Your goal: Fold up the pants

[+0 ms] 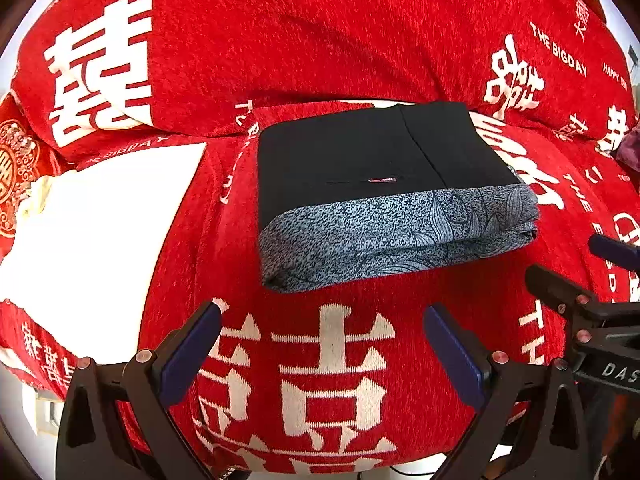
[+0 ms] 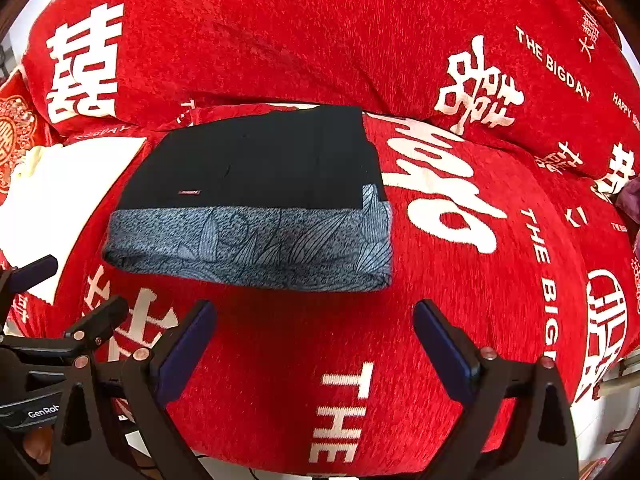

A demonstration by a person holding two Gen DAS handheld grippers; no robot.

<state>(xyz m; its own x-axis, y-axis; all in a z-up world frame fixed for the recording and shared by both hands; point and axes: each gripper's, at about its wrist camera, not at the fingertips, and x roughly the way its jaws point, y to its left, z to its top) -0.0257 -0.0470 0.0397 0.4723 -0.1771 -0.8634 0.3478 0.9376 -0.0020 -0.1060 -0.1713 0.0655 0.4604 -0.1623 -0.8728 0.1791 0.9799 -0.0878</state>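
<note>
Two grippers, left gripper point(image 1: 322, 344) and right gripper point(image 2: 314, 338), released and spread wide, hover over bare red cover point(image 2: 460, 280) before the folded pants point(image 1: 384, 196), whose patterned edge faces them.

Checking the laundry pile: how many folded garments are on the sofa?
1: the folded pants lie mid-seat on the red sofa cover, ahead of both open hand-held grippers. Others may be hidden.

A: Location type?
B: Home living area. A sofa point(image 1: 360, 60) with a red cover printed with white wedding characters, an embroidered red cushion point(image 1: 16, 172) at its left end.
</note>
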